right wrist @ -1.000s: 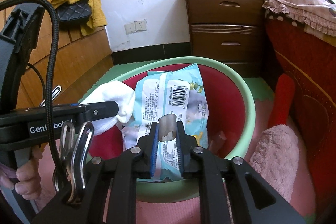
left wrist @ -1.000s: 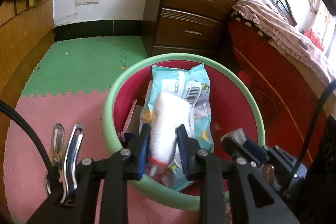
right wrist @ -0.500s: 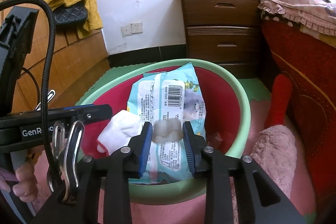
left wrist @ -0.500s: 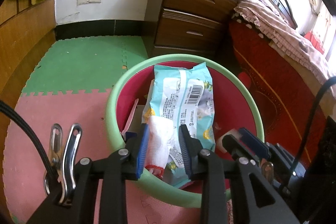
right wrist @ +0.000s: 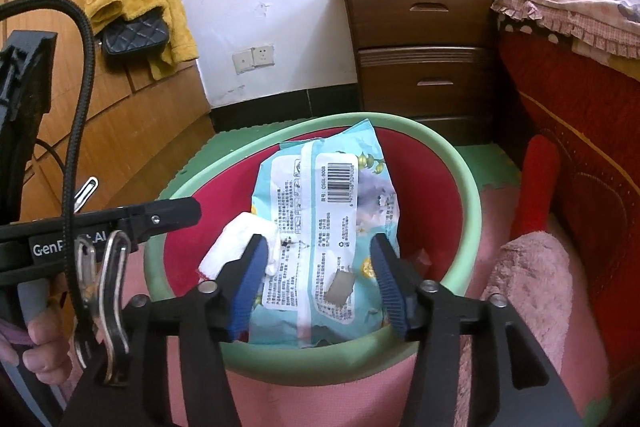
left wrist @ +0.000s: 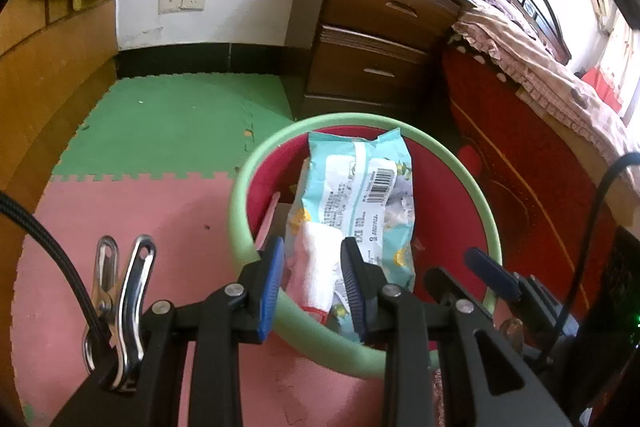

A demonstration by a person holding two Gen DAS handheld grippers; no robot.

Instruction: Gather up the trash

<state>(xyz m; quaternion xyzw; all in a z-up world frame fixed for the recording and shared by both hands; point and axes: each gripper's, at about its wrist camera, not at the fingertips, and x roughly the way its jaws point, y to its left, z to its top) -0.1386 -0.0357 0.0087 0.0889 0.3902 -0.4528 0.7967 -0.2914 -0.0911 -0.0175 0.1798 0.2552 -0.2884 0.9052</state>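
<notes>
Where each line begins: at the grippers, working outward from them.
Left gripper [left wrist: 313, 281]: it was held over the near rim of the bin with its blue pads parted; a white sock [left wrist: 316, 263] lay between them, seemingly free of both pads, so it was judged let go rather than gripped.
Right gripper [right wrist: 320, 283]: it was spread wide and nothing was held in it; it was poised over the near part of the bin, above the wrapper, presumably so that anything released would fall inside.
White sock: it was seen in the right wrist view [right wrist: 236, 247] resting in the bin against the left edge of the wrapper, a red trim showing at its lower end.
Wrapper [right wrist: 324, 227]: a large light-blue packet with a barcode was propped lengthwise in the bin, its top leaning toward the far rim; a small grey scrap [right wrist: 340, 287] lay on its lower part.
Bin [left wrist: 486, 211]: a red basin with a pale green rim was stood on the pink and green foam floor mat [left wrist: 168, 131], near the bedside so that trash could be dropped from above.
Surroundings: a dark wooden nightstand [right wrist: 420, 39] was placed behind the bin, with a bed [right wrist: 568, 15] beside it.
Task standing: the visible trash was judged to be already inside the bin.
</notes>
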